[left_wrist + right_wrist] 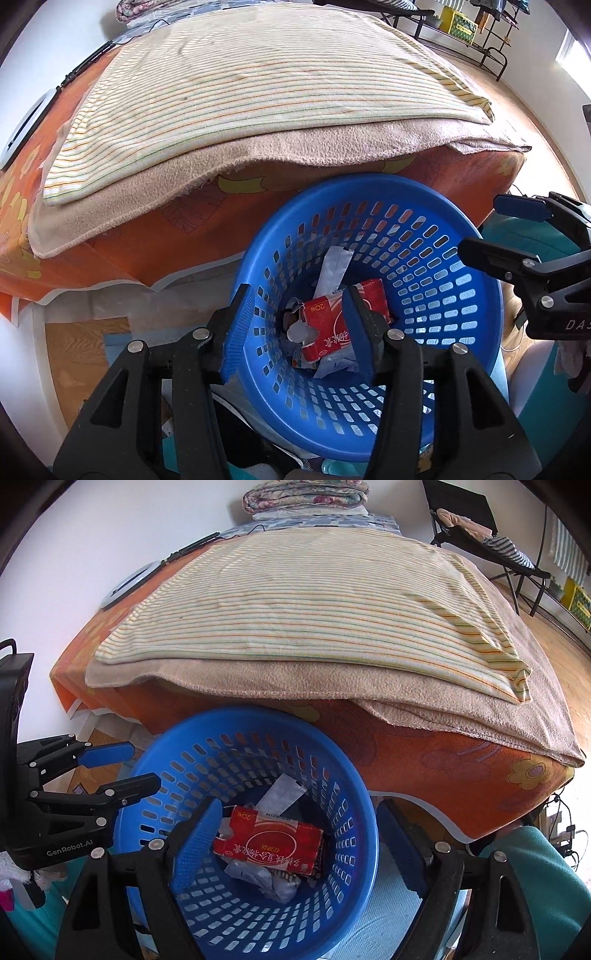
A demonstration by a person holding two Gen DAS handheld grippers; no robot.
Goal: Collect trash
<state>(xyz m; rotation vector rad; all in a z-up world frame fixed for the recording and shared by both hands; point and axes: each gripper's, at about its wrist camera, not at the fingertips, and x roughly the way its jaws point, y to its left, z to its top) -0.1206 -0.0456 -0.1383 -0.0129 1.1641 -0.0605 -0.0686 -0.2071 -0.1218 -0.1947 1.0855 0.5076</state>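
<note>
A blue perforated basket [369, 182] [258, 713] stands on the floor against the bed's front edge. Inside lie a red carton [341, 317] [269, 843], a silvery-white wrapper [332, 269] [280, 794] and crumpled white paper [258, 878]. My left gripper [297, 295] hovers open over the basket's left side, one finger outside the wall, nothing held. It also shows at the left of the right wrist view [146, 763]. My right gripper [299, 805] is open wide and empty above the basket's right side; from the left wrist it appears by the right rim [480, 225].
The bed [424, 760] has an orange flowered sheet, a beige blanket [258, 155] and a striped towel [295, 602] on top. A folded quilt [306, 494] lies at the far end. A black chair [480, 528] and rack [465, 29] stand on the wood floor at right.
</note>
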